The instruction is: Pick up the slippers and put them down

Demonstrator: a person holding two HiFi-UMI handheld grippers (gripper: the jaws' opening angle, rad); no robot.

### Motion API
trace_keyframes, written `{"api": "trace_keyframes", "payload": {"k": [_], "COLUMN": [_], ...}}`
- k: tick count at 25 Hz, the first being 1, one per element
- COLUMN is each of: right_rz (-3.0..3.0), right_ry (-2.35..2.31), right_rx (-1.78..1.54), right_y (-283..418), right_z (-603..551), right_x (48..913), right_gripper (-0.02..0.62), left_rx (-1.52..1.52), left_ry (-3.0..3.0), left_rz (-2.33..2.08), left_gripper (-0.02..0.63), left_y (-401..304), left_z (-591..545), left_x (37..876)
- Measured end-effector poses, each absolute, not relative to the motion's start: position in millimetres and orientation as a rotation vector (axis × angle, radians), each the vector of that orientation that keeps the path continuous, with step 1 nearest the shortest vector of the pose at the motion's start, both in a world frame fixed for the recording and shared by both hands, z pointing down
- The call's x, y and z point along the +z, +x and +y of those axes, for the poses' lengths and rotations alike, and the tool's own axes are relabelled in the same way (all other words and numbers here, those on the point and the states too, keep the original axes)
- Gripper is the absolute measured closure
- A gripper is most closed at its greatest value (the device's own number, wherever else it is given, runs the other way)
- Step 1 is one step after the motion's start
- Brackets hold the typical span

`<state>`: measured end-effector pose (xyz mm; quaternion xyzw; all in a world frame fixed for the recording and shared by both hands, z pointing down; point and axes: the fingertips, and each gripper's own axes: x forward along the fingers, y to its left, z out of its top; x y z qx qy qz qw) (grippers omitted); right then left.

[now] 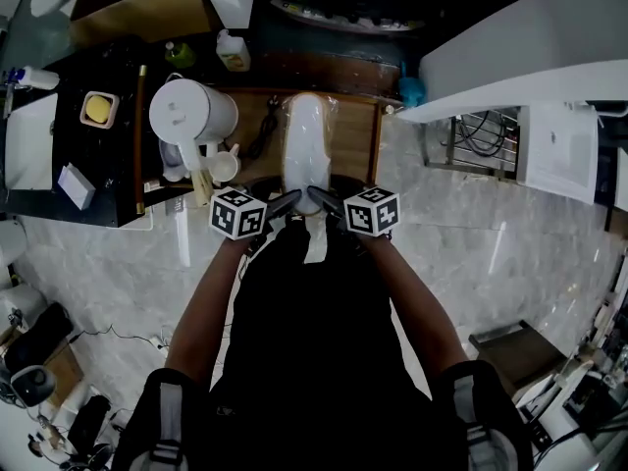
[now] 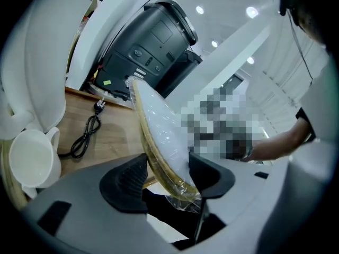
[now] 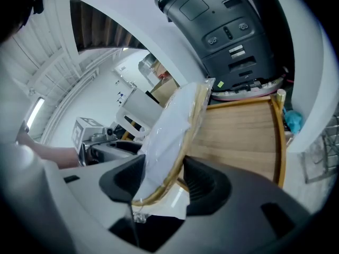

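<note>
Right now I have my left gripper and right gripper each pinching the near end of the plastic-wrapped slippers. They sit at the centre of the head view, above the wooden tray.

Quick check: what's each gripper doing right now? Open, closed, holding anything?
Left gripper: closed on the wrapped slippers, gripping one side.
Right gripper: closed on the same wrapped slippers, gripping the opposite side.

- My left gripper and right gripper meet at the near end of the wrapped slippers.
- A white kettle stands left of them.
</note>
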<state>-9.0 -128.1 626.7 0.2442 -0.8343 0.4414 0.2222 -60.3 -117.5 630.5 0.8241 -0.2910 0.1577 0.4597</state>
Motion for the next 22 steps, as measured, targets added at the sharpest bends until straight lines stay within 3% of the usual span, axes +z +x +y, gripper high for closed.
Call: {"api": "trace_keyframes", "payload": {"k": [22], "right_rz": [-2.498], "right_ry": [0.804], "right_rx": [1.187], "right_y": [11], "right_z": [-78], "right_x": [533], "right_gripper": [0.368], "left_rx": [0.319], "left_ry": [2.212], "left_rz": [-0.736], "left_gripper": [0.36], "left_y": [-44], "left_z": [-73], "left_x": [532]}}
